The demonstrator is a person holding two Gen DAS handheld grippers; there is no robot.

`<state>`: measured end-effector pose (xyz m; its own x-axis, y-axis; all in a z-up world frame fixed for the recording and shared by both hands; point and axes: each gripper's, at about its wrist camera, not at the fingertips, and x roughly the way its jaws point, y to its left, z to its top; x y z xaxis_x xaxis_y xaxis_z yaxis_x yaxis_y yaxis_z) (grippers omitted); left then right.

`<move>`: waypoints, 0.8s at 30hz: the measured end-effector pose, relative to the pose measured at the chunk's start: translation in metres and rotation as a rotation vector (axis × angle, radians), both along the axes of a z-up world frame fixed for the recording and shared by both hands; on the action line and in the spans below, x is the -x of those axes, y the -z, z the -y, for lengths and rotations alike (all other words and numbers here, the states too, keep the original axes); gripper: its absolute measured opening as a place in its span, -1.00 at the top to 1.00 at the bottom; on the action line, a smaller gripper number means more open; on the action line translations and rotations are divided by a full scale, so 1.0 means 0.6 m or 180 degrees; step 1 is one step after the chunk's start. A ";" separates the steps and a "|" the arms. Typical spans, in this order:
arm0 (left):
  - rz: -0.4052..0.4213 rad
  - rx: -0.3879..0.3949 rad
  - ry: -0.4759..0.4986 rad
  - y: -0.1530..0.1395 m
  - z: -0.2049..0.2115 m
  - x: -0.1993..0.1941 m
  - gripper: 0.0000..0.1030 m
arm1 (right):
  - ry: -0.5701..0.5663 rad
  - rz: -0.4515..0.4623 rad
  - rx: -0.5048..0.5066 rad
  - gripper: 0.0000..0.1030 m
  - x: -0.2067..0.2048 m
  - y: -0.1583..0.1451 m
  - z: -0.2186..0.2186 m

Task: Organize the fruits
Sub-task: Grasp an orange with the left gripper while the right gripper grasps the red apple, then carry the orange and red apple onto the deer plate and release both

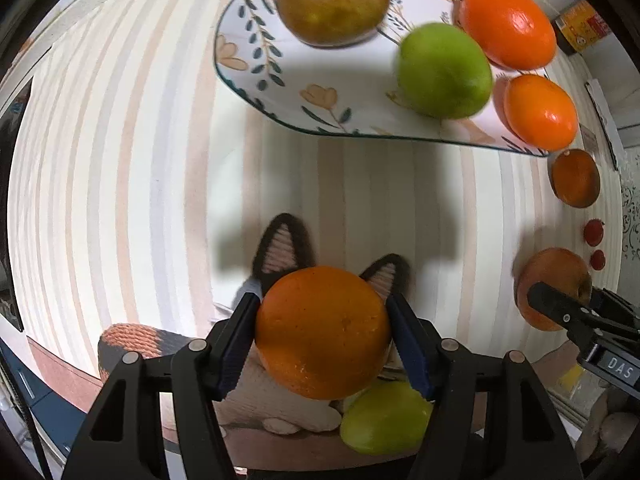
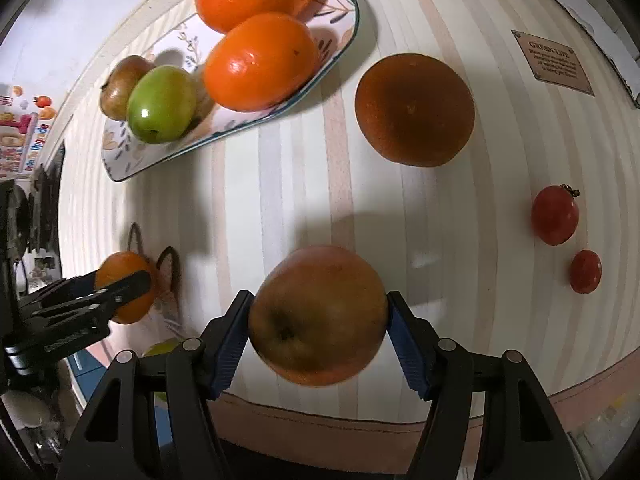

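My left gripper (image 1: 323, 308) is shut on an orange (image 1: 323, 332) and holds it above the striped table; it also shows in the right wrist view (image 2: 124, 284). My right gripper (image 2: 318, 312) is shut on a reddish apple (image 2: 318, 314), seen too in the left wrist view (image 1: 552, 286). A floral plate (image 1: 280, 92) holds a brown apple (image 1: 332, 0), a green apple (image 1: 444, 70) and two oranges (image 1: 506, 24). A darker orange (image 2: 414, 110) and two small red fruits (image 2: 555, 215) lie on the table right of the plate (image 2: 152, 164).
A knitted cat-eared item (image 1: 284, 246) and a green apple (image 1: 386, 418) lie below my left gripper. A small printed card (image 2: 554, 62) lies at the far right of the table. A yellow box (image 1: 582, 26) stands beyond the plate.
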<state>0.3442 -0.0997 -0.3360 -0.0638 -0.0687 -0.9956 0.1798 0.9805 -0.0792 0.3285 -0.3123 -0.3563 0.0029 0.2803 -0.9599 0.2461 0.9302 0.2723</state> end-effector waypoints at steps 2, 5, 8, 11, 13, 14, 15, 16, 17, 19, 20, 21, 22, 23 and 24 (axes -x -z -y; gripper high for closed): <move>-0.0011 0.0033 -0.0037 -0.001 -0.010 0.000 -0.22 | -0.0013 -0.0003 0.0007 -0.33 -0.002 0.003 -0.008; 0.0026 0.0104 -0.0096 -0.017 -0.033 -0.005 -0.22 | -0.0076 -0.0014 0.0008 -0.32 -0.005 0.000 -0.020; 0.0130 0.0263 -0.0170 -0.056 -0.048 -0.023 -0.22 | -0.0076 0.0067 -0.0086 -0.32 -0.025 -0.022 -0.035; 0.0280 0.0402 -0.0264 -0.104 -0.065 -0.051 -0.22 | -0.0060 0.0253 -0.0234 -0.32 -0.058 -0.066 -0.045; 0.0385 0.0452 -0.0318 -0.131 -0.070 -0.079 -0.22 | -0.0097 0.0426 -0.0304 -0.32 -0.099 -0.104 -0.058; 0.0430 0.0448 -0.0334 -0.139 -0.072 -0.093 -0.22 | -0.0136 0.0505 -0.0317 -0.32 -0.124 -0.122 -0.066; 0.0454 0.0437 -0.0341 -0.142 -0.077 -0.108 -0.22 | -0.0169 0.0556 -0.0317 -0.32 -0.144 -0.134 -0.073; 0.0465 0.0429 -0.0371 -0.142 -0.084 -0.129 -0.22 | -0.0216 0.0619 -0.0302 -0.32 -0.173 -0.147 -0.082; 0.0453 0.0433 -0.0400 -0.141 -0.086 -0.144 -0.22 | -0.0273 0.0659 -0.0268 -0.32 -0.200 -0.154 -0.093; 0.0381 0.0453 -0.0457 -0.129 -0.095 -0.168 -0.22 | -0.0375 0.0687 -0.0161 -0.32 -0.262 -0.160 -0.109; 0.0350 0.0447 -0.0471 -0.116 -0.080 -0.176 -0.22 | -0.0424 0.0668 -0.0114 -0.32 -0.289 -0.157 -0.119; 0.0317 0.0447 -0.0480 -0.107 -0.077 -0.186 -0.22 | -0.0449 0.0643 -0.0081 -0.32 -0.311 -0.155 -0.125; 0.0281 0.0449 -0.0493 -0.103 -0.071 -0.190 -0.22 | -0.0498 0.0590 -0.0044 -0.32 -0.338 -0.148 -0.134; 0.0250 0.0447 -0.0501 -0.098 -0.070 -0.192 -0.22 | -0.0530 0.0537 -0.0027 -0.32 -0.359 -0.139 -0.141; 0.0218 0.0449 -0.0517 -0.092 -0.069 -0.193 -0.22 | -0.0570 0.0477 -0.0007 -0.32 -0.375 -0.131 -0.144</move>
<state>0.4602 -0.0584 -0.2809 0.0270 -0.2115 -0.9770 0.0300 0.9771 -0.2107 0.5537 -0.2261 -0.2779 0.0954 0.2912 -0.9519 0.0338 0.9548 0.2954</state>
